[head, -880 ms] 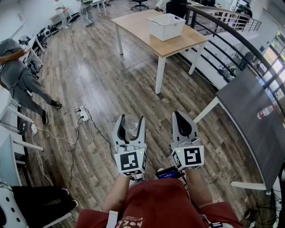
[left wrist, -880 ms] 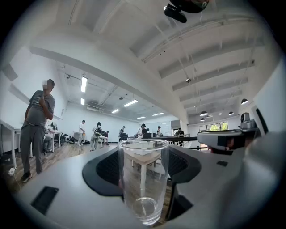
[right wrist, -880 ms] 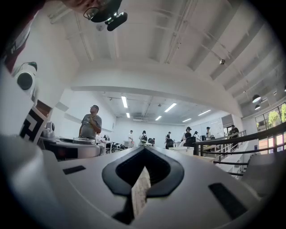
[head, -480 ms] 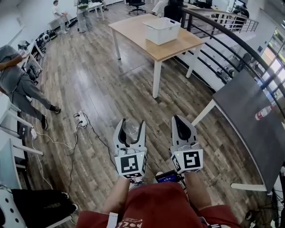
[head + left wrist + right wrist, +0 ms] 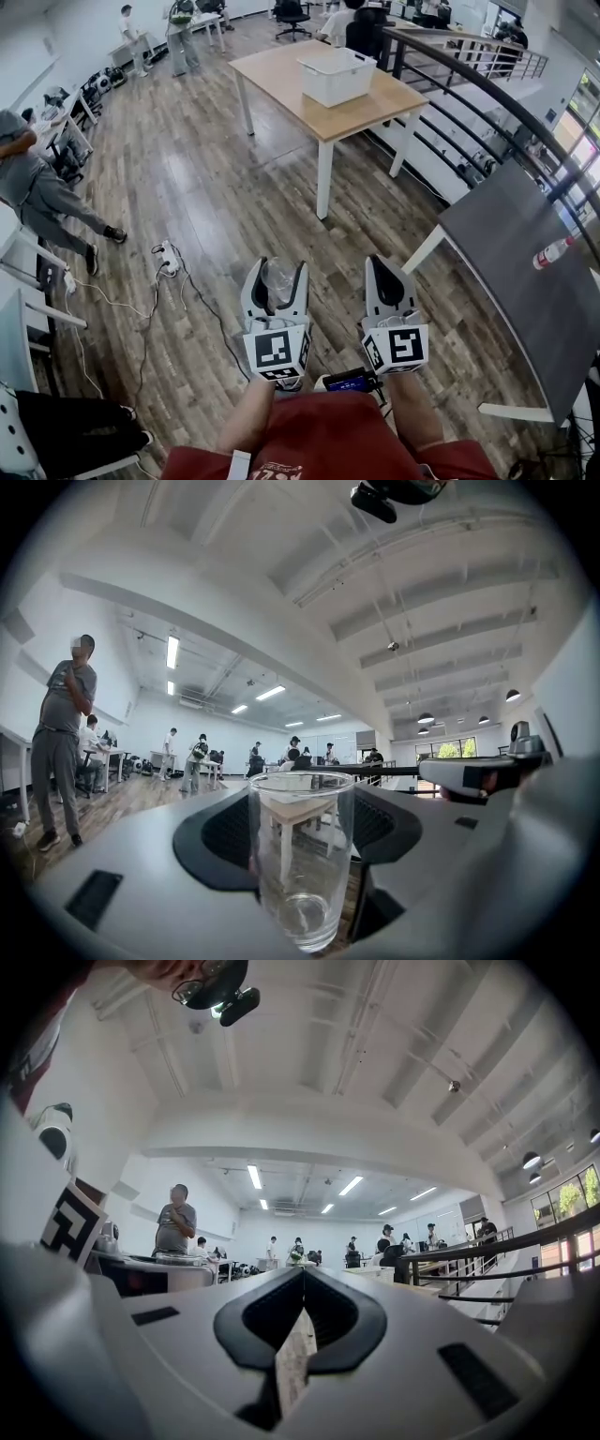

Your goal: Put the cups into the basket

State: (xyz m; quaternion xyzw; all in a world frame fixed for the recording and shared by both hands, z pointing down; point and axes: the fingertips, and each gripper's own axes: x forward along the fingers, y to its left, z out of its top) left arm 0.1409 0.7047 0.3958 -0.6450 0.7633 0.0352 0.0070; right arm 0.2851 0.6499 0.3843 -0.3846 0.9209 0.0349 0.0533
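Carry step, it seemed — the left gripper (image 5: 277, 274) held a clear cup (image 5: 300, 855) upright, its jaws set wide on the glass sides. The right gripper (image 5: 387, 274) was closed, empty. The basket (image 5: 333, 86) sat on a table (image 5: 281, 70) well ahead. The next move likely called for approaching and lowering the cup in — level.

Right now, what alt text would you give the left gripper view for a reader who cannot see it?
A clear, empty glass stands upright, gripped between the grey jaws of the left gripper, close to the camera. Behind it, under bright ceiling lights, a person stands at the left on a wood floor, with others far off.
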